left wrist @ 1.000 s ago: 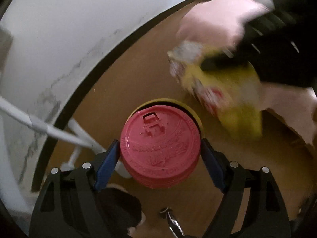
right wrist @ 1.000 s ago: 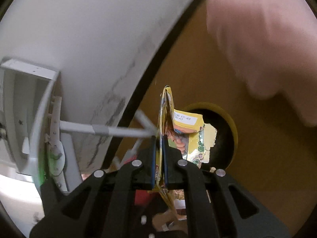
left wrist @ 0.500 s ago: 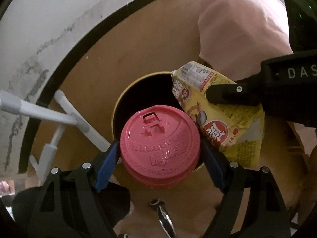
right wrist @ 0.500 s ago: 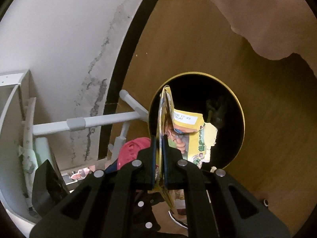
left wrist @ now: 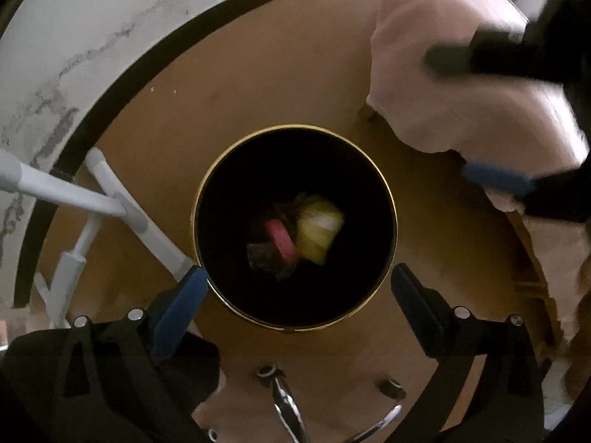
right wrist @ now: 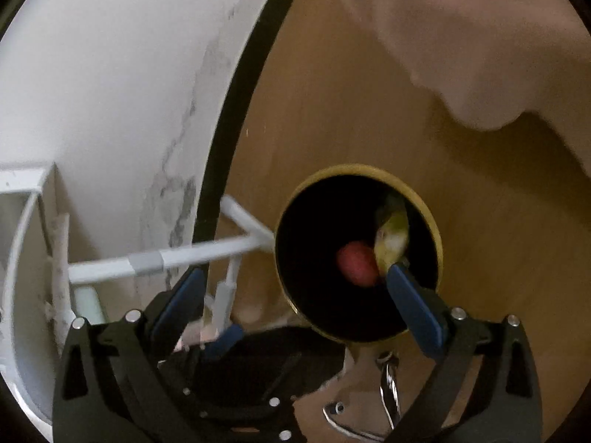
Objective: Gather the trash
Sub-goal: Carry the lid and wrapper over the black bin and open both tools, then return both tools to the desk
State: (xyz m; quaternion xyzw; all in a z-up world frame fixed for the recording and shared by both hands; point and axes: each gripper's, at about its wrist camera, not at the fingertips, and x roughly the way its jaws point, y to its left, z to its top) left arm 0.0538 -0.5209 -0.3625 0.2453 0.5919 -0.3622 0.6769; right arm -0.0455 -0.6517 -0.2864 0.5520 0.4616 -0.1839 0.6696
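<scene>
Jaws on both grippers stand spread wide with nothing between them. From the left gripper (left wrist: pixel 295 288) the view falls straight into the bin (left wrist: pixel 384 192), a round black can with a gold rim standing on the brown floor (left wrist: pixel 229 96). Inside it, low down, lie a red cup (left wrist: pixel 282 238) on its side and a yellow wrapper (left wrist: pixel 319 229) just beside it on the right, the two touching or nearly so; dark, blurred trash lies under and around them. The right gripper (right wrist: pixel 295 288) sits above the bin's left edge, its right finger overlapping the rim in view, and shows the same cup (right wrist: pixel 356 264) and wrapper (right wrist: pixel 391 236) against the dark inside. In the left view, the right gripper's blue pad (left wrist: pixel 495 181) and black body appear blurred at the upper right, in front of a pink cloth (left wrist: pixel 461 85). White tubes (left wrist: pixel 107 199) of a frame touch the bin's left side. A white wall (left wrist: pixel 92 18) with grey streaks meets the floor at a black skirting.
</scene>
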